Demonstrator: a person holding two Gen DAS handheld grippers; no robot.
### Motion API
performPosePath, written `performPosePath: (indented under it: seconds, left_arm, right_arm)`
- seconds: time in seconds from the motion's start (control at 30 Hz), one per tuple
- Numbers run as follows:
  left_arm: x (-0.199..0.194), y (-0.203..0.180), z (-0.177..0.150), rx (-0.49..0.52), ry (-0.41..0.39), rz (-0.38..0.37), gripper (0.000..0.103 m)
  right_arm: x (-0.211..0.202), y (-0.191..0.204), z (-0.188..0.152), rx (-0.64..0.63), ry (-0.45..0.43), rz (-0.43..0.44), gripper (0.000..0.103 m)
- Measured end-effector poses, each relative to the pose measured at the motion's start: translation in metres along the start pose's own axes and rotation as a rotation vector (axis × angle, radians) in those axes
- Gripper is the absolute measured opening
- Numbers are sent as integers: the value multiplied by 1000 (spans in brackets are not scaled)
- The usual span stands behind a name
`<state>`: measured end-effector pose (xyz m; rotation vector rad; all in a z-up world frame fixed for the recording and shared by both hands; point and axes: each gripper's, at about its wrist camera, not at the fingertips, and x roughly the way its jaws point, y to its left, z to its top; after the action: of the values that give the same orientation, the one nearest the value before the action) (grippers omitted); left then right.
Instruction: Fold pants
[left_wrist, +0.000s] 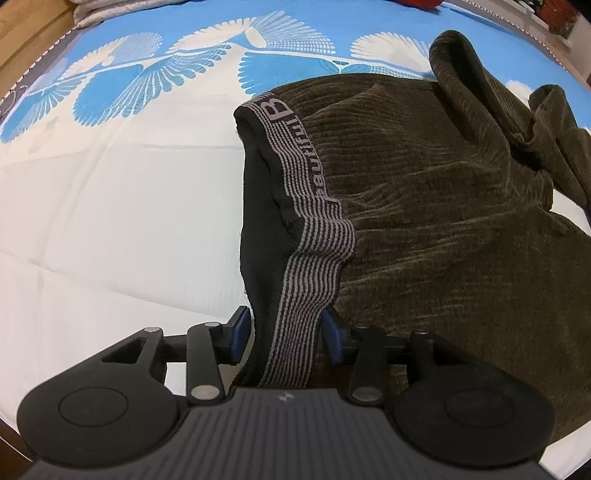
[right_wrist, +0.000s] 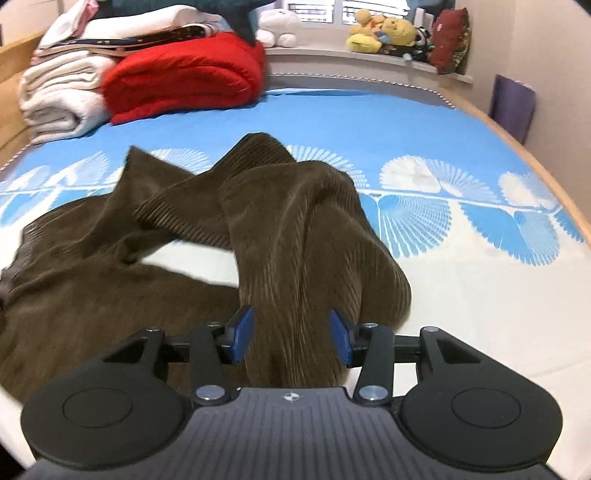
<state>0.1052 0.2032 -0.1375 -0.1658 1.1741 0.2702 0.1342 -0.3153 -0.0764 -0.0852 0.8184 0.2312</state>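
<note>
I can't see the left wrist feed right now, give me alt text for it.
The left tongs grip the striped grey waistband of brown corduroy pants, lifting that edge so the black lining shows. The rest of the pants lies rumpled to the right on a white and blue patterned bedsheet.

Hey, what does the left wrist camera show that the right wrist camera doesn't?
Only the left wrist view shows the striped waistband with lettering, held in the left gripper.

Only the right wrist view shows the red blanket, the folded white towels, the stuffed toys on the sill, and the right gripper on a trouser leg.

Both show the brown corduroy pants lying rumpled on the blue and white bedsheet.
</note>
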Motion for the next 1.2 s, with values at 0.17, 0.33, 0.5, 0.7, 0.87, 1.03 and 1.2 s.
performPosePath:
  seconds: [0.17, 0.33, 0.5, 0.7, 0.87, 1.03, 1.2]
  left_arm:
    - [3, -1, 2, 12, 6, -3, 49]
    - [6, 4, 4, 16, 14, -26, 52]
    - [9, 9, 5, 4, 23, -44, 56]
    - [8, 4, 5, 12, 20, -22, 56]
    - [7, -1, 3, 27, 17, -2, 56]
    - [7, -5, 2, 41, 20, 14, 56]
    - [8, -12, 1, 62, 26, 21, 56]
  right_arm:
    - [41, 30, 21, -35, 18, -86, 64]
    - [84, 64, 31, -148, 78, -159, 64]
    - [112, 75, 29, -238, 146, -240, 62]
    - [101, 47, 29, -167, 127, -242, 9]
    - [66, -12, 22, -7, 112, -236, 8]
    - [53, -62, -23, 9, 308, -211, 7]
    - [38, -86, -54, 2, 361, -152, 7]
